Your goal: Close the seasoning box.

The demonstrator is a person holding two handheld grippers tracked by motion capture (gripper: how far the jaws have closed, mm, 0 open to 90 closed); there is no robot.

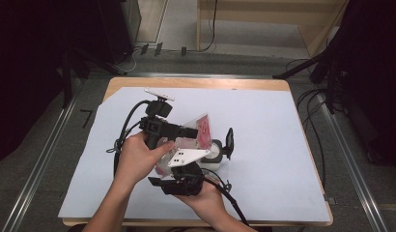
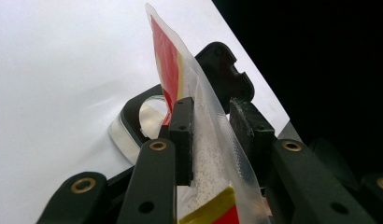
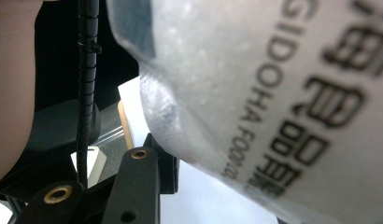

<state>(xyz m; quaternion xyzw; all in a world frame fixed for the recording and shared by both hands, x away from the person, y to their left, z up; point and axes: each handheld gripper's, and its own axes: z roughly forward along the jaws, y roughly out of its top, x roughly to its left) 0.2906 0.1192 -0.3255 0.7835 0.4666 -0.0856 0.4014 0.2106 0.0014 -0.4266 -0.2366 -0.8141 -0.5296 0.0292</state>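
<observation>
Clear plastic pouch (image 1: 196, 137) with red print is sitting between the two grippers over the middle of the desk (image 1: 263, 145). High view: left hand (image 1: 138, 157) is wrapping the left gripper (image 1: 189, 131), which is pointing sideways across the desk with the pouch's upper part at its jaws. Right hand (image 1: 205, 198) is cupping the right gripper (image 1: 186, 179) from below, palm up, near the desk's front edge, its jaws aimed up into the pouch's lower part. A white container (image 1: 214, 151) with a black flip lid standing open is just past the pouch, beyond both sets of jaws.

Left gripper view: jaws are standing narrow and pinching the pouch (image 2: 213, 140), one black pad flat on each face of the film. Pouch is rising past the pads, tilted, red and yellow print showing above and below them. The container's open mouth (image 2: 150, 116) is lying just beyond the jaw tips, under the pouch's upper end.

Right gripper view: pouch (image 3: 255, 93) is pressing up close above the jaws, pale granules and dark lettering showing through the film. One jaw is visible at the bottom and touching the pouch's lower edge; the other is hidden, so cannot tell whether this gripper is gripping or just supporting.

Progress, as a guess: pouch is lifted and lined up near the open container, lid already up. Pouring or emptying looks not yet done; nothing is seen falling.
</observation>
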